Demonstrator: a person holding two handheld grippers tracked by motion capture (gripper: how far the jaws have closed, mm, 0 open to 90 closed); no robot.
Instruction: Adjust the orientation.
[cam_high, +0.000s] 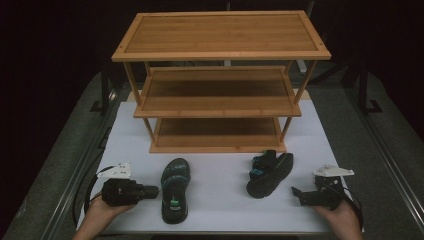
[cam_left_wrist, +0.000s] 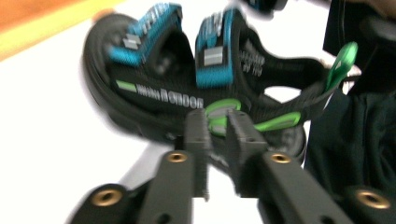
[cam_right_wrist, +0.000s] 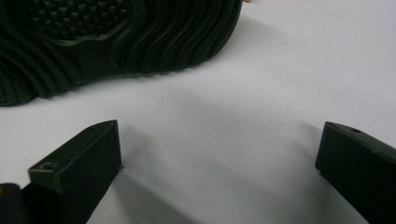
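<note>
Two black sandals with blue straps lie on the white mat. The left sandal lies flat, sole down, with its heel toward me. My left gripper points right at its side. In the left gripper view the jaws stand a narrow gap apart just short of the sandal's sole edge, and nothing is pinched between them. The right sandal is tipped on its side. My right gripper points left toward it, wide open. In the right gripper view, the right gripper faces the ribbed sole a short way ahead.
A three-tier wooden shelf rack stands at the back of the white mat, all its shelves bare. Grey floor with metal rails lies on both sides of the mat. A hand holds each gripper at the near edge.
</note>
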